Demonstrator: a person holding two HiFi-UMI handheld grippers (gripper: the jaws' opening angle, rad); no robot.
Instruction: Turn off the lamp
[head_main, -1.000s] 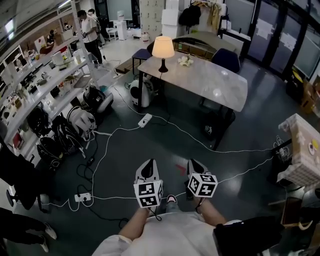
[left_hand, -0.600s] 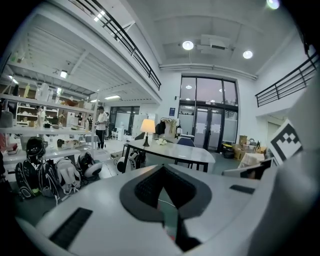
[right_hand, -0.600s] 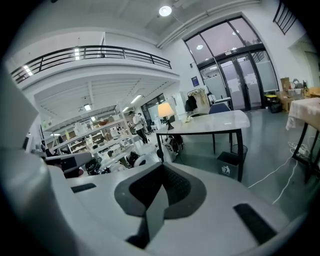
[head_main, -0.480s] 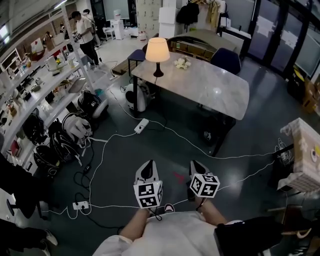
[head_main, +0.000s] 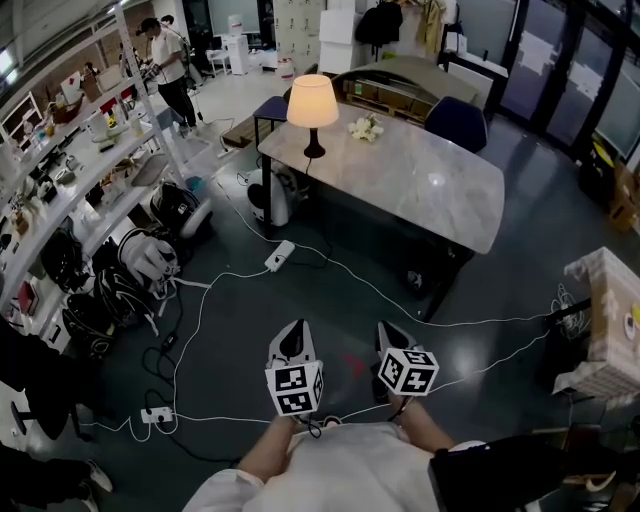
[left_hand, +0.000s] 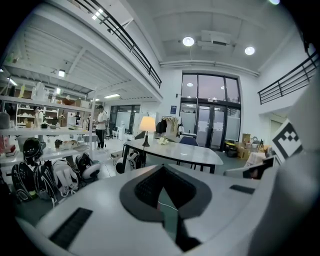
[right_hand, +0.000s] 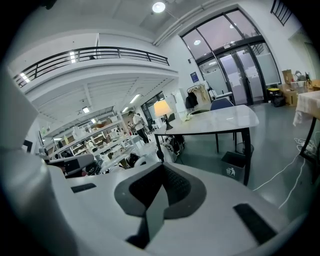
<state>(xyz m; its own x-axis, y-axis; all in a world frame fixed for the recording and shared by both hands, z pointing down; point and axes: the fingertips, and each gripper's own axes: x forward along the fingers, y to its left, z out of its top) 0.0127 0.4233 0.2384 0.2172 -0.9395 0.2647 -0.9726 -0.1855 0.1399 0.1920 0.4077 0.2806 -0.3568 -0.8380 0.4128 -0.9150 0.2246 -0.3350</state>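
**Lamp lit at the table's left corner; both grippers shut and well short of it**

The lamp (head_main: 313, 118) is seen standing upright on the table (head_main: 430, 185), at the table's far left corner in the head view. Its shade is glowing. A small bunch of flowers (head_main: 366, 127) is set on the table just right of the lamp, and a dark chair (head_main: 457, 122) is drawn up at the table's far side.

The left gripper (head_main: 293, 332) and the right gripper (head_main: 392, 336) are held side by side on the near side of the table, well apart from it, over the dark floor (head_main: 250, 335). Both are pointed toward the table. Nothing is touched by either one.

In the left gripper view the jaws of the left gripper (left_hand: 161, 171) are shown pressed together with nothing between them, and the lamp (left_hand: 147, 127) is seen far beyond them, slightly left of their line. In the right gripper view the jaws of the right gripper (right_hand: 161, 168) are likewise closed on nothing, and the lamp (right_hand: 162, 110) appears straight ahead above them, at the table's left end.

A white power strip (head_main: 279, 255) lies on the floor before the table's left end, with a white cable (head_main: 390, 290) trailed from it under the table. Left of the table, shelves (head_main: 60, 190) are lined with goods, and a person (head_main: 168, 62) is standing beyond them.
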